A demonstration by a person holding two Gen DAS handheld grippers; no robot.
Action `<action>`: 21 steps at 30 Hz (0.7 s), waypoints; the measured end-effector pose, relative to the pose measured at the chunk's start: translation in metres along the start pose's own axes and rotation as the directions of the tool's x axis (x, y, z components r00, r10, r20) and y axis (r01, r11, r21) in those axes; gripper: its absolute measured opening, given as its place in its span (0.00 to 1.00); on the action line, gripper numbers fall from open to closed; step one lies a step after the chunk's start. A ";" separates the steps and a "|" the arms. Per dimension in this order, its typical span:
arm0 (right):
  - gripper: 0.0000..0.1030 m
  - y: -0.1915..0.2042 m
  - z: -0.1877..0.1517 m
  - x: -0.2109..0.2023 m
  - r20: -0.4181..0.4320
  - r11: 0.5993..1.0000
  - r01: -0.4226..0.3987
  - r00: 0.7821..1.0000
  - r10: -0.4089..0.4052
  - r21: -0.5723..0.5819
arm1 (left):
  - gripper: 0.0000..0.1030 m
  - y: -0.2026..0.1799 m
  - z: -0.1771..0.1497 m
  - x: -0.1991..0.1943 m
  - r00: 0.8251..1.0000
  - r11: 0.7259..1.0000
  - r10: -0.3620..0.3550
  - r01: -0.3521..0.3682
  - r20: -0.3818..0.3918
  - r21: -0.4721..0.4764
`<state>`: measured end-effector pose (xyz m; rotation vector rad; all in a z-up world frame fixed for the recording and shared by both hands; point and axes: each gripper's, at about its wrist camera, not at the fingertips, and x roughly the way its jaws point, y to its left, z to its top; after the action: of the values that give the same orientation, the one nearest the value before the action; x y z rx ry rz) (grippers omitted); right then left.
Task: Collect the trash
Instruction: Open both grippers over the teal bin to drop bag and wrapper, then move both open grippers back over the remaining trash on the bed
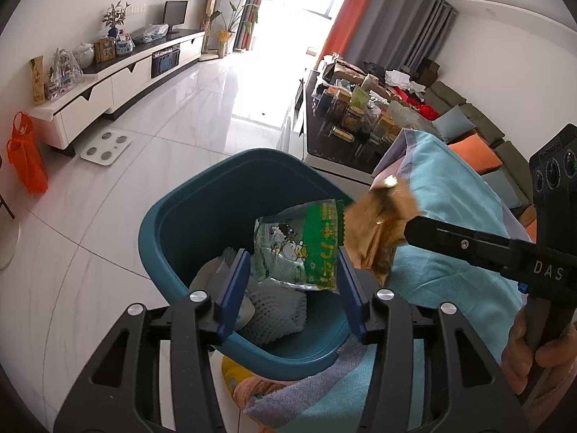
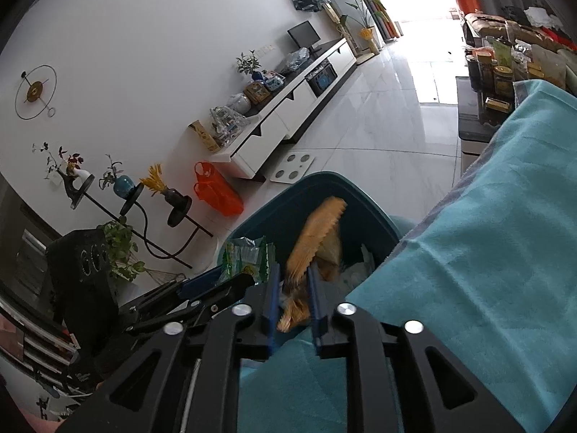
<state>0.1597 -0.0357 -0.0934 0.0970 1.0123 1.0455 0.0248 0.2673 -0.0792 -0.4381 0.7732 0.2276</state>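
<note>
Nearest, left tool (image 1: 292, 256): blue pads stand about half apart, with a green-and-clear printed plastic wrapper (image 1: 299, 245) between them. A sliver of gap shows at the left pad, so it does not look clamped. The wrapper's long axis runs roughly top to bottom in the left view, printed face to the camera, and it hangs over the bin mouth.

Right tool (image 2: 293, 269): blue pads narrowly parted around a crinkled golden-brown foil wrapper (image 2: 317, 231). Its long axis runs away along the fingers, serrated end pointing out over the bin. It is blurred, and whether the pads press on it cannot be made out. A hand (image 1: 533, 353) on the tool's grip is cut off at the frame edge.

Teal rounded plastic bin (image 1: 173, 209), on the floor: holds a white foam net sleeve (image 1: 277, 310) and pale crumpled paper (image 1: 216, 274), partly hidden by the left pad.

Turquoise towelling cloth (image 2: 487, 252), beside the bin; what it covers is hidden.

Further: white bathroom scale (image 1: 106, 146), orange mesh bag (image 1: 27, 155), and dark glass-topped counter (image 1: 324, 144) crowded with jars and packets too small to identify.
</note>
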 end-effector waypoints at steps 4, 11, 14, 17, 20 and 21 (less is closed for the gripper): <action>0.20 -0.003 -0.002 -0.001 0.005 1.000 0.007 1.000 -0.007 0.007 | 0.51 0.002 -0.002 0.005 1.000 1.000 0.000 0.000 -0.004 -0.010; 0.31 -0.002 -0.004 -0.020 0.047 1.000 0.018 0.999 -0.018 -0.002 | 0.56 0.003 -0.007 -0.003 1.000 1.000 -0.021 0.021 0.014 -0.013; 0.32 -0.003 -0.006 -0.033 0.072 1.000 0.027 0.997 -0.026 -0.014 | 0.57 0.002 -0.008 -0.011 0.999 0.999 -0.044 0.044 0.023 -0.017; 0.35 -0.004 -0.010 -0.050 0.102 0.999 0.035 0.994 -0.032 -0.025 | 0.61 -0.006 -0.010 -0.020 0.997 0.998 -0.069 0.069 0.045 0.002; 0.41 -0.006 -0.016 -0.068 0.138 0.999 0.047 0.989 -0.043 -0.026 | 0.67 -0.019 -0.011 -0.030 0.991 0.993 -0.116 0.114 0.066 0.027; 0.41 -0.007 -0.018 -0.075 0.148 0.999 0.049 0.988 -0.045 -0.023 | 0.67 -0.022 -0.013 -0.033 0.990 0.992 -0.125 0.123 0.070 0.035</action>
<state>0.1426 -0.1030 -0.0586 0.1264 0.8629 0.9939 0.0014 0.2408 -0.0570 -0.4449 0.6755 0.1147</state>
